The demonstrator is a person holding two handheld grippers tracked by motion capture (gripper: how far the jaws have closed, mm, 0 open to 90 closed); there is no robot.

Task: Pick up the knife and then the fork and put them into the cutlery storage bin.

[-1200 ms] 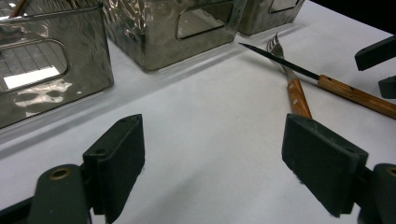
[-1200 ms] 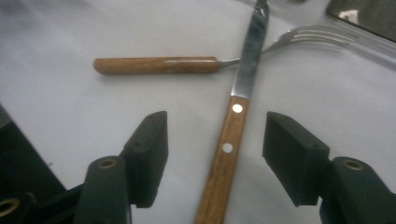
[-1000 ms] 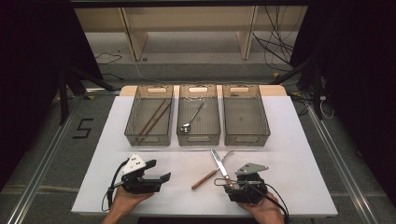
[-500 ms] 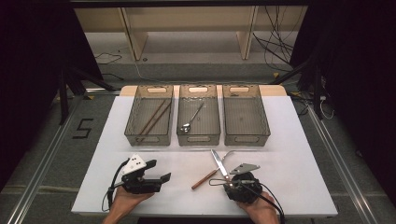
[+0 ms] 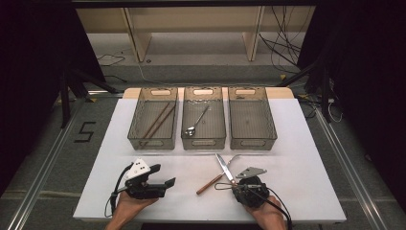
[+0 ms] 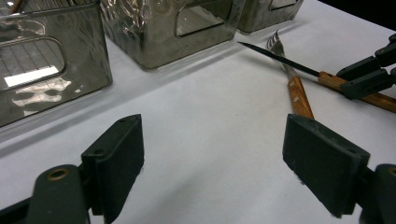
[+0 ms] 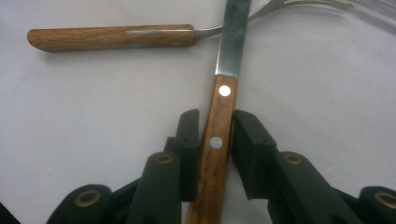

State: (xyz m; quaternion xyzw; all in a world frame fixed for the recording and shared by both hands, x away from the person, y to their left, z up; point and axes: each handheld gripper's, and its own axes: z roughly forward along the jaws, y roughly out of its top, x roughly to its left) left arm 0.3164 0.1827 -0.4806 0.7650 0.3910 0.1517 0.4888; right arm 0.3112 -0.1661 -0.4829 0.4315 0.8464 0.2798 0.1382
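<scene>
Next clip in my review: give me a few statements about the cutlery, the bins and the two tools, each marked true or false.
1. The right tool has the knife's wooden handle between its jaws. True; the jaws have just been closing and sit against both sides of the handle.
2. The left tool grips the fork. False; its jaws stand wide apart with only bare table between them.
3. The knife blade lies across the fork. True, seen in the right gripper view.
4. The middle bin holds a spoon. True.
5. The right bin holds chopsticks. False; it looks empty, and the chopsticks lie in the left bin.
</scene>
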